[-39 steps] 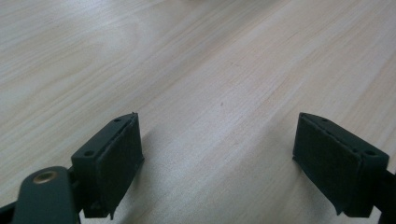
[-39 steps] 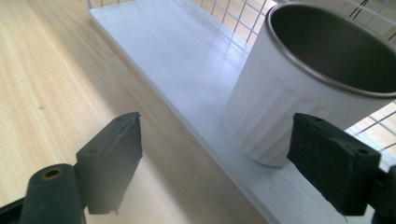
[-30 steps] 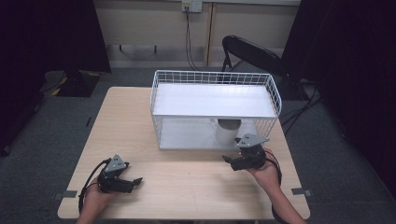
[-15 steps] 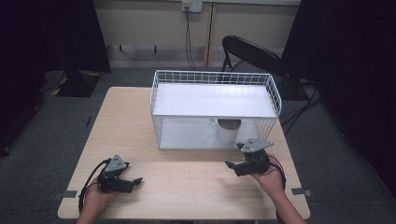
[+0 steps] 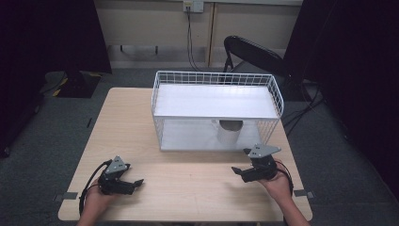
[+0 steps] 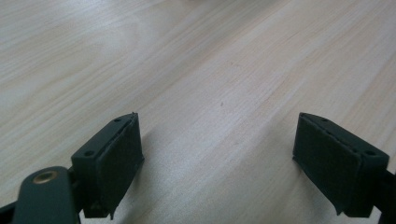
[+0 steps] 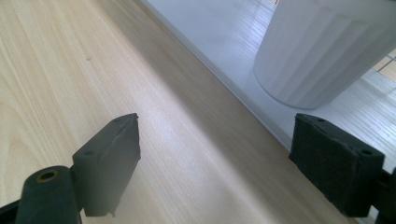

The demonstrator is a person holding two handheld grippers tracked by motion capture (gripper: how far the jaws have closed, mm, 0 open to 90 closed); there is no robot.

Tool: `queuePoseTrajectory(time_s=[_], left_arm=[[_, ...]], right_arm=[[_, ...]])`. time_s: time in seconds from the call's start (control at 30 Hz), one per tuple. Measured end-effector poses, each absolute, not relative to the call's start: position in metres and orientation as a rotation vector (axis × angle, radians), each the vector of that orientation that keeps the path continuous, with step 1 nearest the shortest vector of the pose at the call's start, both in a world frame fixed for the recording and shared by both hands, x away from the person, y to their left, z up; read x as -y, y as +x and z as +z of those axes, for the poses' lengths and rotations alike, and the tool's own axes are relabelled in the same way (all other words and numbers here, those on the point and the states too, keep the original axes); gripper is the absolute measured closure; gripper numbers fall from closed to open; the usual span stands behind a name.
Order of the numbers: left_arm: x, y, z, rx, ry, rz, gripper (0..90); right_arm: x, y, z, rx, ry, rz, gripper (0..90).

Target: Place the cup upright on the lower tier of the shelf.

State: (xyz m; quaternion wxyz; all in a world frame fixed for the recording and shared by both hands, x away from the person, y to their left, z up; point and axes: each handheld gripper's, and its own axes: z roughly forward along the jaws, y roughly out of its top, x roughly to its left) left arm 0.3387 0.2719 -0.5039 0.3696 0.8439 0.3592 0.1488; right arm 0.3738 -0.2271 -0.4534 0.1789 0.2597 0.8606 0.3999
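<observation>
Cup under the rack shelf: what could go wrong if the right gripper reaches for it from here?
The cup stands on the rack's lower tray, under the shelf, so the open right gripper could knock the shelf edge or wire side going in. The cup's ribbed, tapered wall might slip or tip in a shallow grip.

A white ribbed cup (image 5: 229, 134) stands upright on the white lower floor of a white wire shelf basket (image 5: 214, 109), under its upper shelf. It is empty-looking, its dark mouth facing up. It sits just ahead of the right hand-held gripper (image 5: 241, 171), apart from it, and well away from the left hand-held gripper (image 5: 136, 182).
</observation>
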Motion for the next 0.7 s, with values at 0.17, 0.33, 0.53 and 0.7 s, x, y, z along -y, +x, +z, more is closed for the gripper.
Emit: queuePoseTrajectory(time_s=[0.17,0.33,0.53,0.7], left_arm=[[-0.272,0.339,-0.504,-0.922,2.166,0.382,15.0],[-0.272,0.339,-0.504,-0.922,2.166,0.382,15.0],[-0.272,0.339,-0.504,-0.922,2.166,0.382,15.0],[-0.272,0.339,-0.504,-0.919,2.167,0.385,15.0]], right_arm=[[0.233,0.371,-0.457,-2.445,0.739,1.123,15.0],[0.242,0.368,-0.461,-2.440,0.761,1.125,15.0],[0.253,0.363,-0.467,-2.442,0.784,1.111,15.1],[0.261,0.360,-0.473,-2.447,0.796,1.101,15.1]])
